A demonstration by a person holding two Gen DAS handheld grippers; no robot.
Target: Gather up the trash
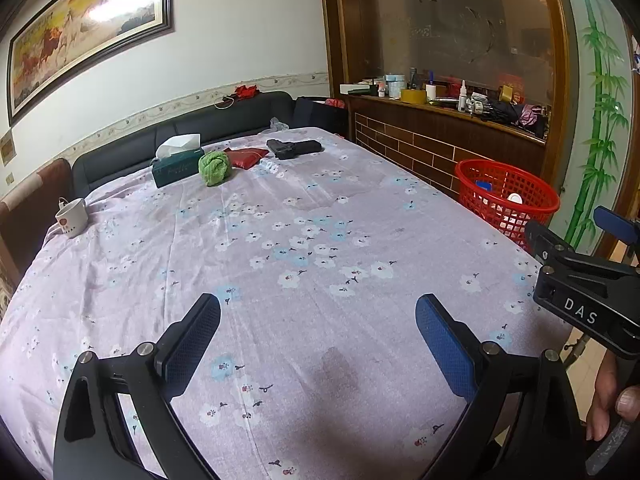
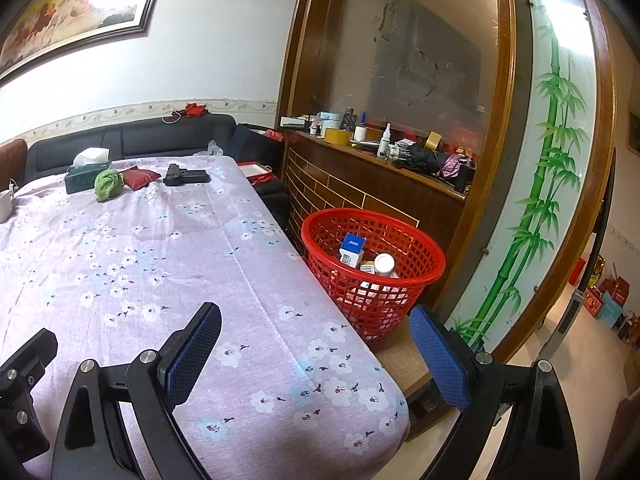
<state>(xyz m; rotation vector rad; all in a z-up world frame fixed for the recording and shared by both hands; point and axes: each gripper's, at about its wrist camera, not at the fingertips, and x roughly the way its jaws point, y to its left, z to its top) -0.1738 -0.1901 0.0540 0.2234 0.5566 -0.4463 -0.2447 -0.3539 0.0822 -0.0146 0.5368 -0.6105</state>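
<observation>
Trash sits in the red basket just beside the right edge of the surface: a blue-and-white box, a white-capped bottle and some smaller packs I cannot make out. A lilac flowered cloth covers that surface, the largest thing before me, and a dark sofa runs along its far side. At the far end lie a green tissue box, a black pistol-shaped thing, a red pouch and a crumpled green cloth, close together. A white mug stands apart at the left edge.

My left claw hangs released over the near part of the cloth, fingers spread wide and holding nothing. My right claw is likewise released and empty, one finger above the surface's edge, the other out past it near the basket.
</observation>
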